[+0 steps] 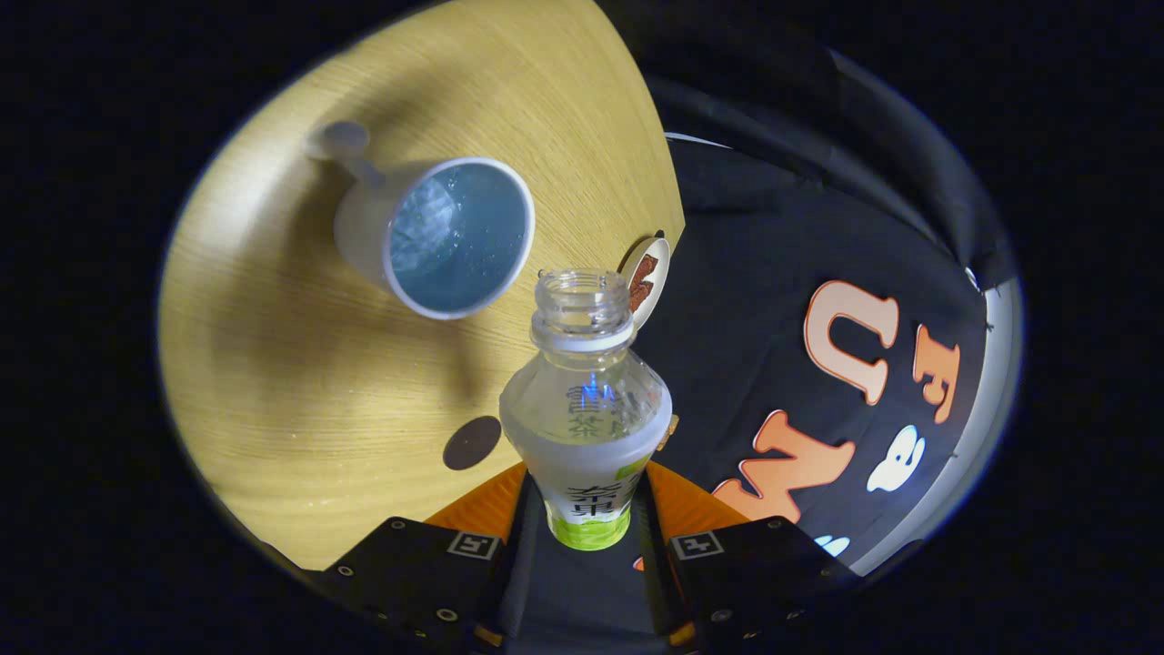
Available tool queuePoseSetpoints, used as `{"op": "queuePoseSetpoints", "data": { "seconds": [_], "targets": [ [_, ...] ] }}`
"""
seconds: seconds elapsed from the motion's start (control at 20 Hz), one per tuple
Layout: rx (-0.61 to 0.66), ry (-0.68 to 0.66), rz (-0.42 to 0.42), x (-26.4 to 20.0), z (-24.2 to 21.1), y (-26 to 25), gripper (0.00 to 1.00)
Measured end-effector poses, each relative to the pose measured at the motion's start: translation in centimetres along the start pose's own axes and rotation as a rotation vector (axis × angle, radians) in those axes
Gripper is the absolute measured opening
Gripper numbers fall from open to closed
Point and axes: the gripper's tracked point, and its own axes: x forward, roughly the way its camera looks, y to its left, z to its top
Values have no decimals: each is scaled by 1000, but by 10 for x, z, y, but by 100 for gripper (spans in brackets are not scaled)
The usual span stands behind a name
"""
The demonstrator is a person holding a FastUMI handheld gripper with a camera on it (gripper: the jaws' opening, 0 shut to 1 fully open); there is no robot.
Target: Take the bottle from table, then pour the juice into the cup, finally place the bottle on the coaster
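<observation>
An uncapped clear bottle (587, 400) with a white and green label sits between my fingers, and my gripper (587, 509) is shut on its lower body. The view is rolled, so the bottle is held tilted above the wooden table (300, 382). Its open mouth points past the white cup (436, 238), which stands on the table just beyond and to the left of the bottle neck. The cup's blue inside shows bubbly liquid. A round white coaster (647, 277) with a brown mark lies at the table's edge, right behind the bottle mouth.
A small dark round disc (472, 442) lies on the table close to the bottle's left side. The table edge runs just right of the coaster, with the booth's black cloth wall (773, 300) beyond it.
</observation>
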Motion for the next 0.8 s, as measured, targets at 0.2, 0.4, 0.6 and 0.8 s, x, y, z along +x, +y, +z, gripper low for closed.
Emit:
{"op": "queuePoseSetpoints", "data": {
  "seconds": [0.2, 0.4, 0.6, 0.8],
  "targets": [
    [256, -16, 61, -3, 2, 17, 54],
    [473, -40, 98, -6, 1, 22, 54],
    [690, -76, 121, -7, 1, 25, 54],
    [896, -79, 162, -4, -13, 33, 54]
  ]
}}
